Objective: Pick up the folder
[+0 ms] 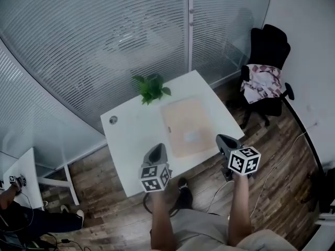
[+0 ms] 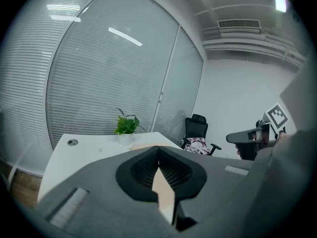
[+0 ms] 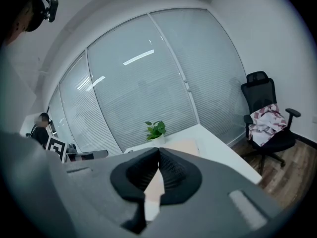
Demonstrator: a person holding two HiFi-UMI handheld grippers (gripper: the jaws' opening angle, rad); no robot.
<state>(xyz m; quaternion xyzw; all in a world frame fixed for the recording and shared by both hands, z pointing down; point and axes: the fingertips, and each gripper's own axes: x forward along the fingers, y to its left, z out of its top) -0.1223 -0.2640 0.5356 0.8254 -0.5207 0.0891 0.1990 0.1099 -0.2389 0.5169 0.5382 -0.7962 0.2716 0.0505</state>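
Note:
A flat tan folder (image 1: 187,124) lies on the white table (image 1: 131,140), right of the middle. My left gripper (image 1: 156,150) hovers over the table's near edge, just left of the folder, jaws shut and empty. To the folder's right, my right gripper (image 1: 225,139) is off the near right edge, also shut on nothing. In the left gripper view the shut jaws (image 2: 158,148) point across the table, the folder (image 2: 164,193) showing below them and the right gripper (image 2: 246,136) at the right. The right gripper view has its shut jaws (image 3: 158,150) before the folder (image 3: 184,145).
A small potted plant (image 1: 152,88) stands at the table's far edge, behind the folder. A round grommet (image 1: 113,120) sits in the far left corner. A black office chair (image 1: 268,72) with patterned cloth stands right of the table. Glass walls with blinds lie behind; another desk (image 1: 23,182) is far left.

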